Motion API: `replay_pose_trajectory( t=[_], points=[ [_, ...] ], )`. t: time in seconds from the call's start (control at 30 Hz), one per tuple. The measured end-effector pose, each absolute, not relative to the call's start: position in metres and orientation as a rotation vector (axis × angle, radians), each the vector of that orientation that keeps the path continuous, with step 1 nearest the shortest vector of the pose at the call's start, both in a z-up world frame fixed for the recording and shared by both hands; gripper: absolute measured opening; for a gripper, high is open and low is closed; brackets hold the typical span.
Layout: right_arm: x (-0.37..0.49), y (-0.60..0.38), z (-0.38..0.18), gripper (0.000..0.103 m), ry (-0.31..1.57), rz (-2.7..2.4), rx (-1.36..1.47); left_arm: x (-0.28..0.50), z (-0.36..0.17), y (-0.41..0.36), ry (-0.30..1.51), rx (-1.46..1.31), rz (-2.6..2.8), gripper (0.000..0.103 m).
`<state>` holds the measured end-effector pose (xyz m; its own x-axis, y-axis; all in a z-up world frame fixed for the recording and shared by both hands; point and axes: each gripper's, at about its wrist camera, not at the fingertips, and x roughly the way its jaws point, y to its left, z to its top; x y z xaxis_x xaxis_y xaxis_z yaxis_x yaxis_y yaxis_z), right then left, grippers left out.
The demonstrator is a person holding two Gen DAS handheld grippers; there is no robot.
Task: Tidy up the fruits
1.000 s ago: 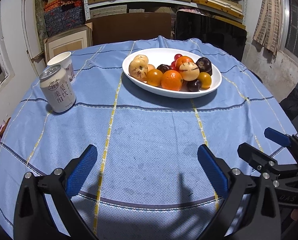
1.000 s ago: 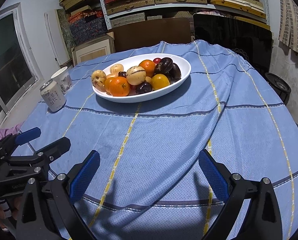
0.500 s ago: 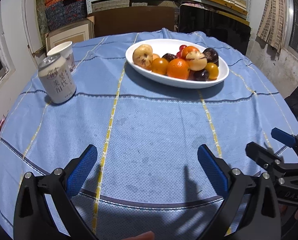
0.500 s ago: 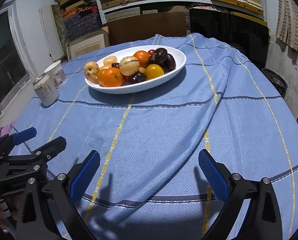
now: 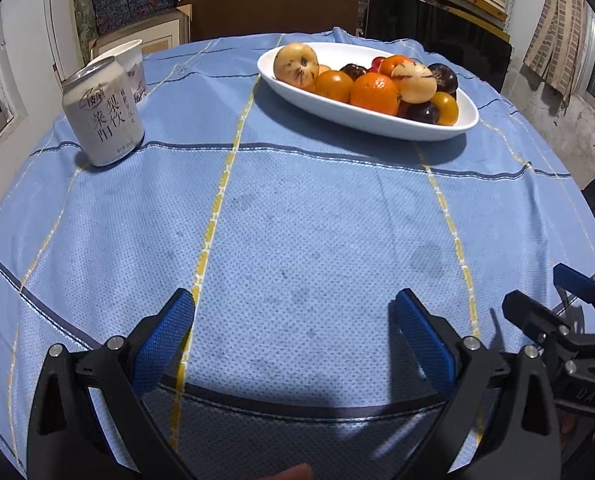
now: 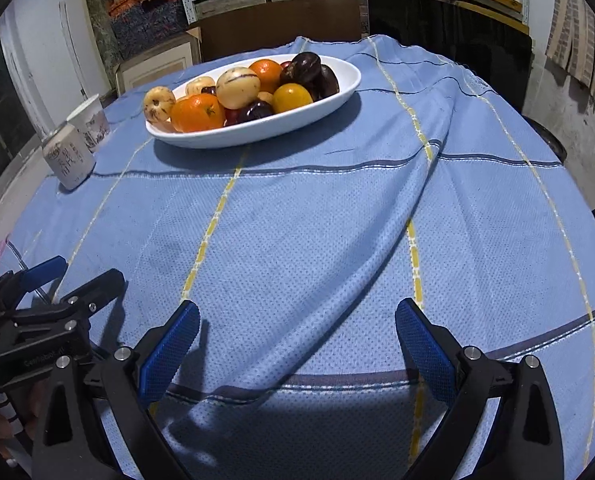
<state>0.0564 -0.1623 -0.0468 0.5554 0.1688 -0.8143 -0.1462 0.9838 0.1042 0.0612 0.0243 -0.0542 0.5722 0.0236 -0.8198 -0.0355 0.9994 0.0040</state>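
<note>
Blue-padded fingers of the left gripper [image 5: 293, 338] stand wide apart over the near edge of the blue tablecloth [image 5: 317, 216], holding nothing. The right gripper [image 6: 297, 342] is likewise spread and empty, above a long diagonal fold in the cloth. Each gripper shows at the edge of the other's view, low over the table's near side. Farther off, toward the left, a pale drink can [image 5: 103, 114] stands upright with a white paper cup [image 5: 131, 66] just behind it. Beyond the middle of the table sits the white oval dish [image 5: 377, 120], piled with fruits [image 5: 375, 92]: oranges, pale yellow streaked ones, dark purple ones. Shelves of boxes fill the back wall.
</note>
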Motion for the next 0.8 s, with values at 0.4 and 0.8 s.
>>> replay_pose_trajectory(
  t=[0.4, 0.8],
  points=[
    [0.056, -0.152, -0.051, 0.100, 0.970, 0.156, -0.060, 0.065, -0.057, 0.019, 0.971, 0.014, 0.046, 0.099],
    [0.056, -0.152, -0.050, 0.100, 0.973, 0.157, -0.059, 0.064, -0.057, 0.019, 0.971, 0.015, 0.047, 0.099]
  ],
)
